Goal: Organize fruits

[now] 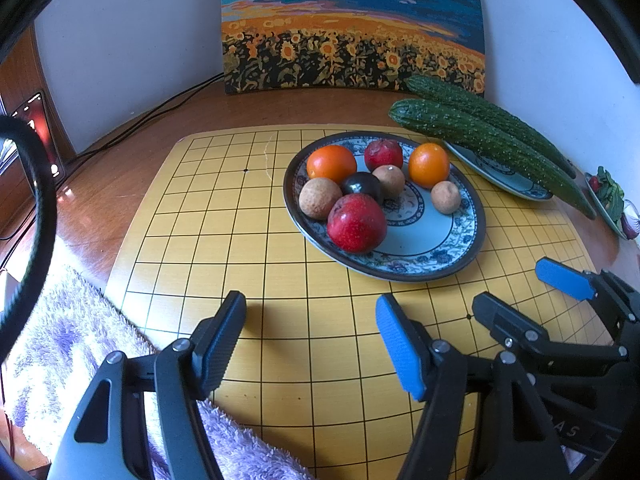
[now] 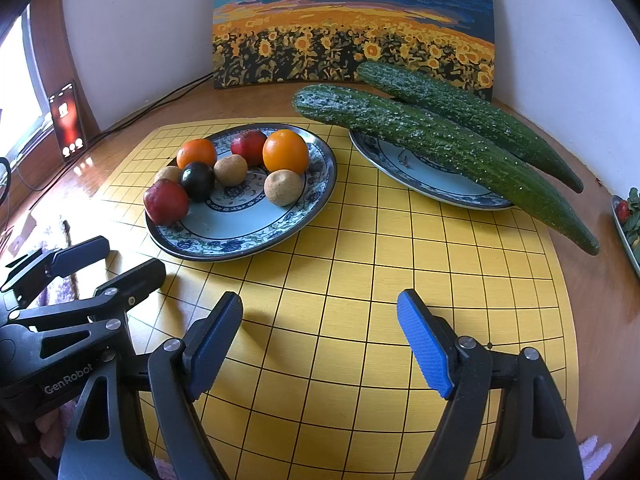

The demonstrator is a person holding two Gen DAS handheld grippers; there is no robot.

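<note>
Your left gripper [image 1: 310, 326] hangs over the near part of the yellow grid board [image 1: 280, 360], fingers spread and nothing between them. Your right gripper [image 2: 320, 328] sits just beside it over the same board, likewise spread and empty. Neither touches any fruit.

The fruit is all on the near plate [image 2: 256, 236] — a blue-patterned dish standing on the board, left of centre in the right wrist view. On it:
- two oranges [image 2: 285, 151], one at the back left and one at the back right
- two red fruits [image 2: 166, 202], one at the near-left rim and one at the back between the oranges
- one dark plum [image 2: 197, 181], touching the near red fruit
- three brown fruits [image 2: 283, 187], one of them partly hidden behind the plum and the near red fruit

The near right half of that plate is bare.

A second plate [image 2: 440, 192] stands to the right, well apart from the first, carrying two cucumbers [image 2: 440, 140] that lie side by side and overhang its rim at both ends. A third dish [image 2: 628, 224] with greens shows at the far right edge — contents too cut off to itemise.

A sunflower painting [image 2: 352, 24] leans on the wall behind. A lit phone [image 2: 67, 120] stands at the left, and a fluffy towel [image 1: 72, 344] lies off the board's near-left edge.
</note>
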